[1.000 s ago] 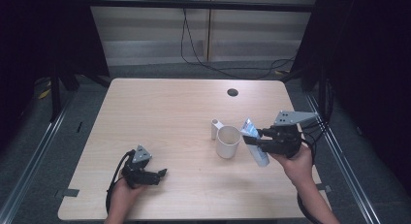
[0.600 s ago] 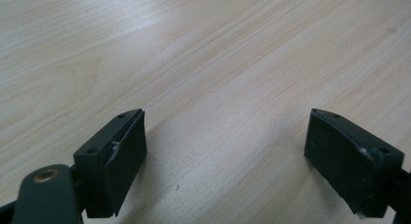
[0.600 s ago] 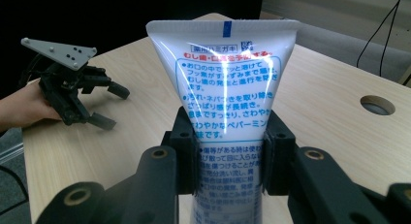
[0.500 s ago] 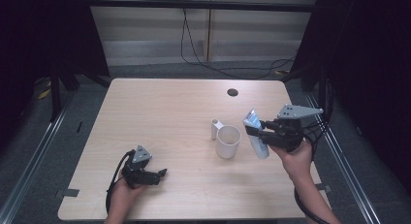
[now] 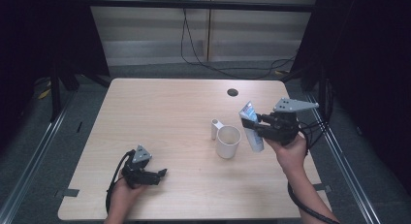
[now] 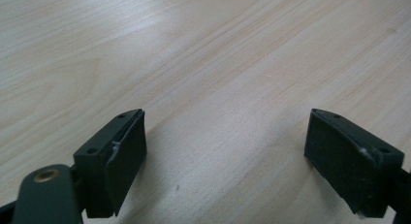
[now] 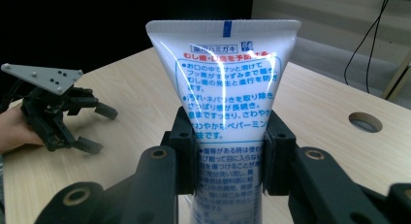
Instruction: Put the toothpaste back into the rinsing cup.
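My right gripper (image 5: 258, 128) is shut on a white toothpaste tube (image 5: 250, 123) with blue and red print, held above the table's right side. In the right gripper view the tube (image 7: 228, 88) stands upright between the pads (image 7: 183, 151), crimped end up. A white mug (image 5: 228, 142) stands just left of the tube, and a small white upright piece (image 5: 215, 128) sits at its far-left side. My left gripper (image 5: 161, 173) rests low at the front left, open over bare wood (image 6: 225, 156). It also appears far off as the left gripper (image 7: 94, 127).
The light wooden table (image 5: 160, 112) has a round dark cable hole (image 5: 232, 92) near its back right, seen too as the hole (image 7: 364, 121). Cables trail from both grippers. Dark curtains and floor rails flank the table.
The right gripper has lifted the tube slightly and turned it more upright beside the mug. The left gripper has stayed put.
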Demonstrator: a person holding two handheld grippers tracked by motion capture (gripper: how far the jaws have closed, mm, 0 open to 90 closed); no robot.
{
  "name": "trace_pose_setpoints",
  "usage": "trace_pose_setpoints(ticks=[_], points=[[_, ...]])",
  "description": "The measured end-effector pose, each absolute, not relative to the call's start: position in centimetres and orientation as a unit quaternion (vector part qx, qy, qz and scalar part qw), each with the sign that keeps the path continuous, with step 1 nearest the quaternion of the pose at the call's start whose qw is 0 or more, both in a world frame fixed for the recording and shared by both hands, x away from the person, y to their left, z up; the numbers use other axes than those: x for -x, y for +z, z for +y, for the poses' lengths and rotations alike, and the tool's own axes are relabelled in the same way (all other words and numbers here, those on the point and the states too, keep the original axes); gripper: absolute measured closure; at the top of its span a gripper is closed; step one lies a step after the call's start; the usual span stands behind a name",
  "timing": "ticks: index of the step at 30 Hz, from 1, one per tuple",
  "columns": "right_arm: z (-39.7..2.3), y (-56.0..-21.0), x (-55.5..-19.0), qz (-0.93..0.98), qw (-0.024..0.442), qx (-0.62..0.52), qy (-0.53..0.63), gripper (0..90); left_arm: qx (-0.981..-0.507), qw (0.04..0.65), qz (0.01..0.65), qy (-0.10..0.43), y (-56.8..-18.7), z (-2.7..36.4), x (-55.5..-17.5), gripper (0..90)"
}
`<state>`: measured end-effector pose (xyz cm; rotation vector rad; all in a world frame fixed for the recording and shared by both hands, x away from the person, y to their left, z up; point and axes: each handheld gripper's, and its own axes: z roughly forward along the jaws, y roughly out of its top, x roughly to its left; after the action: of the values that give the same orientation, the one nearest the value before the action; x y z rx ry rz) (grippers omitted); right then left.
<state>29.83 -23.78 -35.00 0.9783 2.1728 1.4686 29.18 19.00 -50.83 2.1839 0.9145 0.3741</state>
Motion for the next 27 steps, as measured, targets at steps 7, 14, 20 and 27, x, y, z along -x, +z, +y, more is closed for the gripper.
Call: trace_pose_setpoints(ticks=[7,14,20,27], points=[[-22.8,-34.5,-30.6,0.758,0.180,-0.343,0.525,65.2,-0.849,0.364,0.355,0.145,-50.8,19.0,-29.2,15.0],[-22.1,-34.5,-31.2,0.752,0.190,-0.346,0.528,65.0,-0.849,0.363,0.354,0.146,-50.8,19.0,-29.2,15.0],[-22.0,-34.7,-31.7,0.747,0.193,-0.352,0.531,64.8,-0.849,0.364,0.355,0.146,-50.8,19.0,-29.2,15.0],[-21.5,-35.0,-32.1,0.742,0.193,-0.355,0.535,64.6,-0.849,0.363,0.354,0.146,-50.8,19.0,-29.2,15.0]])
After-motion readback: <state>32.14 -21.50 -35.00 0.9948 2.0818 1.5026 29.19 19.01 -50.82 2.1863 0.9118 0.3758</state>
